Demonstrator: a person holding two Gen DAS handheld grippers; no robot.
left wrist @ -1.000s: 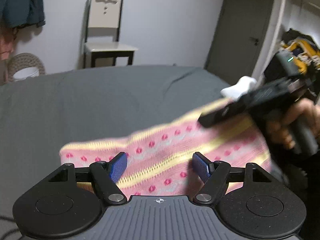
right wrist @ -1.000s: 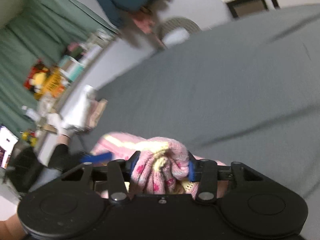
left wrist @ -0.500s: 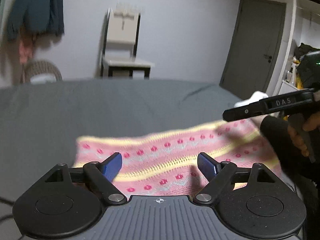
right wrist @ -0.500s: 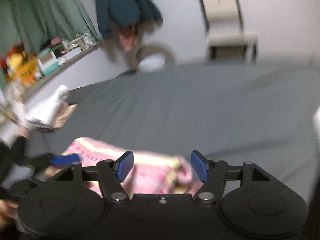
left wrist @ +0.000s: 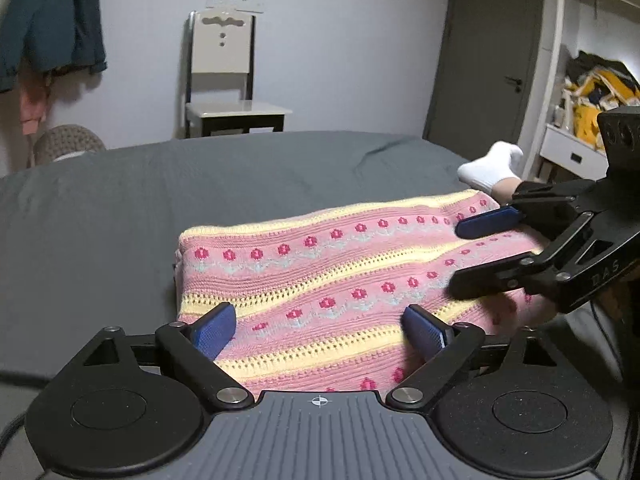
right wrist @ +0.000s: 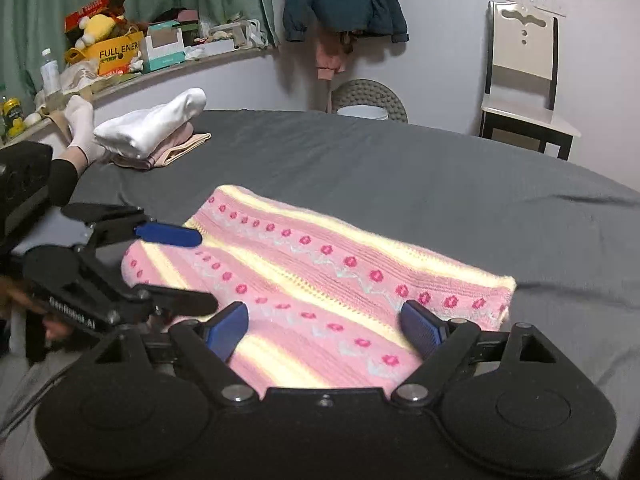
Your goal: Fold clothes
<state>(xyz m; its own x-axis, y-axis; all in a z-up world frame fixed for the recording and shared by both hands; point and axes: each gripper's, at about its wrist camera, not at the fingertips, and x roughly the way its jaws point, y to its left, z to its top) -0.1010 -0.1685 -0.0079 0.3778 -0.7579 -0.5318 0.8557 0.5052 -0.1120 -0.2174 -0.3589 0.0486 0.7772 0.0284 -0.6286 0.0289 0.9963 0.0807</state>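
A pink knit garment [left wrist: 320,272] with yellow stripes and red flowers lies folded flat on the grey bed [left wrist: 200,184]. My left gripper [left wrist: 320,328] hovers open over its near edge, with nothing between the blue pads. From the right side my right gripper [left wrist: 476,252] reaches over the garment's end, also open. In the right wrist view the garment [right wrist: 320,276] spreads under my open right gripper [right wrist: 324,326]. My left gripper [right wrist: 188,268] stands open at the garment's left end.
A small stack of folded clothes [right wrist: 152,132] rests at the bed's far left. A person's foot in a white sock [right wrist: 80,124] lies beside it. Behind the bed stand a chair [right wrist: 524,80], a woven basket [right wrist: 368,100], a cluttered ledge [right wrist: 120,52] and a grey door [left wrist: 488,60].
My right gripper was shut on a bunched part of the garment, then let it go and opened. The garment now lies flat. My left gripper stayed open.
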